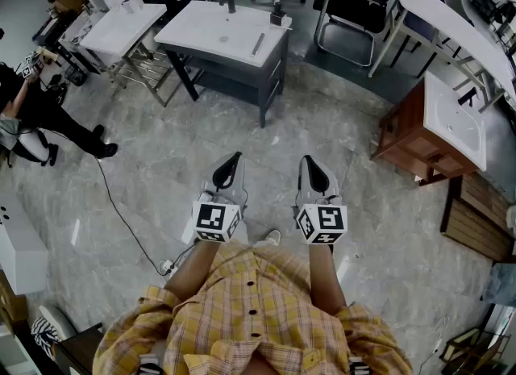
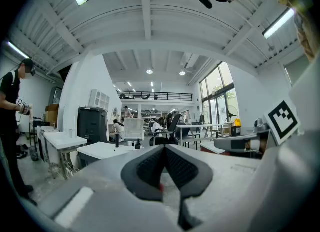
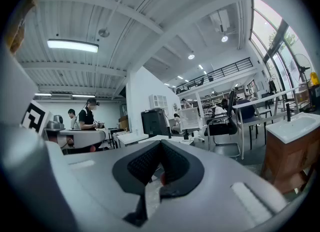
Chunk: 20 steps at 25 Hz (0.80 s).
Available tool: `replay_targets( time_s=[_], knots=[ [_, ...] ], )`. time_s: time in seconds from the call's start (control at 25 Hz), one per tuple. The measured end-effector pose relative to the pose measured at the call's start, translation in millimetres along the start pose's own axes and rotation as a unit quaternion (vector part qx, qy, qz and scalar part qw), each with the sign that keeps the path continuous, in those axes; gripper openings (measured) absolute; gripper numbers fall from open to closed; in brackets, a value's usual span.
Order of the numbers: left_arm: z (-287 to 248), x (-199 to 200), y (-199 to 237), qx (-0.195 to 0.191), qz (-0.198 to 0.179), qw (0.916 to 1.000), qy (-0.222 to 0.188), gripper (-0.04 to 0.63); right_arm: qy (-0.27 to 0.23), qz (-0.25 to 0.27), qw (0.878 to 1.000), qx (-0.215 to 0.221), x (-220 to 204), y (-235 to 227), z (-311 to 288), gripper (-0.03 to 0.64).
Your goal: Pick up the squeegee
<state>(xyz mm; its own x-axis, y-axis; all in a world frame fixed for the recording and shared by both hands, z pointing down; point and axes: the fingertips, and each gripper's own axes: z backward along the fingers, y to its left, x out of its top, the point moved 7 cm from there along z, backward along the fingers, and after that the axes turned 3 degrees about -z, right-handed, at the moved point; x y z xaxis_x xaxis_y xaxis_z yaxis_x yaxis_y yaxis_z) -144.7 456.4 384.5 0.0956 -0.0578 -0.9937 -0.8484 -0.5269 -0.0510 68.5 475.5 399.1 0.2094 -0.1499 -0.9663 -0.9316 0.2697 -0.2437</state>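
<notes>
A slim grey tool that looks like the squeegee (image 1: 257, 43) lies on the white sink counter (image 1: 210, 35) far ahead of me, near its right edge. Both grippers hang side by side over the floor, well short of that counter. My left gripper (image 1: 235, 156) has its jaws together with nothing between them, and its own view shows the dark pads (image 2: 150, 168) meeting at the tip. My right gripper (image 1: 307, 159) is shut and empty too, its pads (image 3: 145, 166) pressed together. In the left gripper view the counter (image 2: 102, 150) stands beyond the jaws.
A second white counter (image 1: 121, 27) stands at the back left. An office chair (image 1: 355, 10) and a long white table (image 1: 459, 27) are at the back right. A wooden vanity with a white basin (image 1: 439, 127) stands to the right. A person (image 1: 32, 115) crouches at left, and a cable (image 1: 121, 212) crosses the floor.
</notes>
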Motion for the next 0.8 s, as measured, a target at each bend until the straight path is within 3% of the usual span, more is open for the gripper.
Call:
replay_targets(
  time_s=[0.48, 0.8],
  knots=[
    [-32, -16, -12, -0.005, 0.019, 0.9998, 0.009, 0.002, 0.013, -0.011, 1.000, 0.000, -6, -26, -20, 0.002],
    [-95, -31, 27, 0.005, 0.043, 0.9990, 0.013, 0.002, 0.030, 0.003, 0.999, 0.011, -7, -44, -92, 0.002]
  ],
)
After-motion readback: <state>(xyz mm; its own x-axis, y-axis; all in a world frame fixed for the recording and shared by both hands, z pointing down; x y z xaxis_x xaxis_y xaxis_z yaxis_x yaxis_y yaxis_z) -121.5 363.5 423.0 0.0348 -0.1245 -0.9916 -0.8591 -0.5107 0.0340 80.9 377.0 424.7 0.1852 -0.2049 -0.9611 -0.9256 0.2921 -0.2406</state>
